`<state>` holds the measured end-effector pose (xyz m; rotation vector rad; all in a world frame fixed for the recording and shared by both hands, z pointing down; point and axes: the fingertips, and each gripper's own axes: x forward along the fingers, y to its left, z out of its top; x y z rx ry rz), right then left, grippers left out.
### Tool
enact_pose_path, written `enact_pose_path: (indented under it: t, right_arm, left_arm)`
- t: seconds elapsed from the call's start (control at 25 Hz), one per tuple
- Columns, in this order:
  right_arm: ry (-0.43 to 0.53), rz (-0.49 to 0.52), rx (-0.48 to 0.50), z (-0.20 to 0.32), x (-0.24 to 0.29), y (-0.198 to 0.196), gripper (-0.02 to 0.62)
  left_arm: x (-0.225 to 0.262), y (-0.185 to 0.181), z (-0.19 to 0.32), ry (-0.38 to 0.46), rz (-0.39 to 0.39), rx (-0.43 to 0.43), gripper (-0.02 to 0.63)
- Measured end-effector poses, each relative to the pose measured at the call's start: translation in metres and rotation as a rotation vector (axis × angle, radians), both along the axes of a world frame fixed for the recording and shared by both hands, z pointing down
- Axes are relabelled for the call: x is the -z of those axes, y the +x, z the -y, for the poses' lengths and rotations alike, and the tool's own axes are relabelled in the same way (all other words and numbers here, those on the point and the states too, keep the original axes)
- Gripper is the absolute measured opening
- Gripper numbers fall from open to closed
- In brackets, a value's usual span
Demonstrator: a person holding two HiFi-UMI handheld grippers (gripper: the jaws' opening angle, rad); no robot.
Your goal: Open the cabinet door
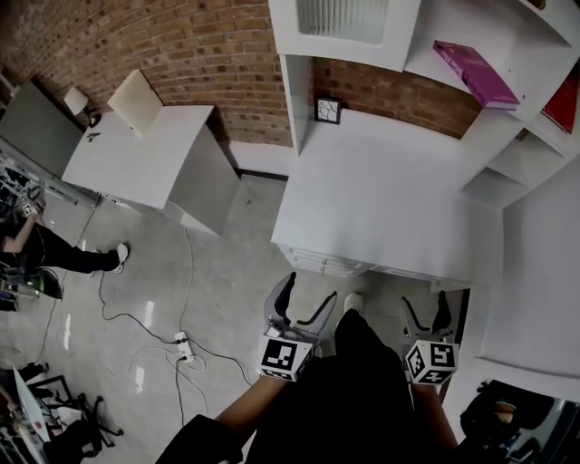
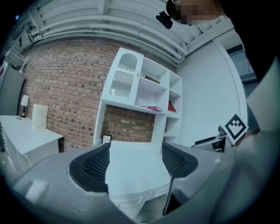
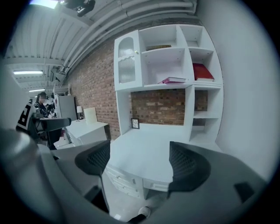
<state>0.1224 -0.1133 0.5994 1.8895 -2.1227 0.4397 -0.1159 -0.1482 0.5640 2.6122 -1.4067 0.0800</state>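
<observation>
Left tool [image 1: 308, 295]: jaws apart, empty, held low before tabletop [image 1: 381, 208]. Cabinet door [image 1: 344, 16]: shut, top-left of shelf unit, high and ahead, well apart from both tools, long axis upright; left tool slightly nearer. Right tool [image 1: 426, 304]: jaws apart, empty, farther right.

2 grippers [image 1: 308, 294] [image 1: 426, 306], 1 cabinet door [image 1: 344, 18], 2 books [image 1: 476, 72] [image 1: 562, 104], 1 framed picture [image 1: 328, 110], 2 white desks [image 1: 381, 199] [image 1: 136, 149].
</observation>
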Motion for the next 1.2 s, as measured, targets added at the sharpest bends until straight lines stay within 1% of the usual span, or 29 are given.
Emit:
enact_pose_path:
  t: [0.12, 0.32, 0.52, 0.64, 0.8, 1.04, 1.2]
  right_arm:
    - [0.0, 0.01, -0.011, 0.028, -0.001, 0.019, 0.405]
    - [0.009, 0.03, -0.003, 0.08, 0.003, 0.05, 0.405]
    - [0.032, 0.032, 0.014, 0.12, 0.014, 0.075, 0.405]
    - [0.04, 0.039, 0.029, 0.142, 0.014, 0.088, 0.405]
    - [0.041, 0.043, 0.053, 0.166, 0.014, 0.103, 0.405]
    - [0.071, 0.034, 0.079, 0.2, 0.024, 0.119, 0.405]
    - [0.067, 0.036, 0.078, 0.208, 0.03, 0.12, 0.405]
  left_arm:
    - [0.004, 0.019, 0.03, 0.004, 0.012, -0.007, 0.357]
    - [0.018, 0.05, 0.078, 0.019, 0.021, 0.007, 0.357]
    - [0.034, 0.08, 0.113, 0.041, 0.024, 0.006, 0.357]
    - [0.037, 0.099, 0.135, 0.043, 0.023, 0.012, 0.357]
    - [0.045, 0.122, 0.16, 0.068, 0.029, 0.012, 0.357]
    - [0.058, 0.143, 0.19, 0.086, -0.003, 0.027, 0.357]
    - [0.071, 0.149, 0.2, 0.07, -0.004, 0.017, 0.357]
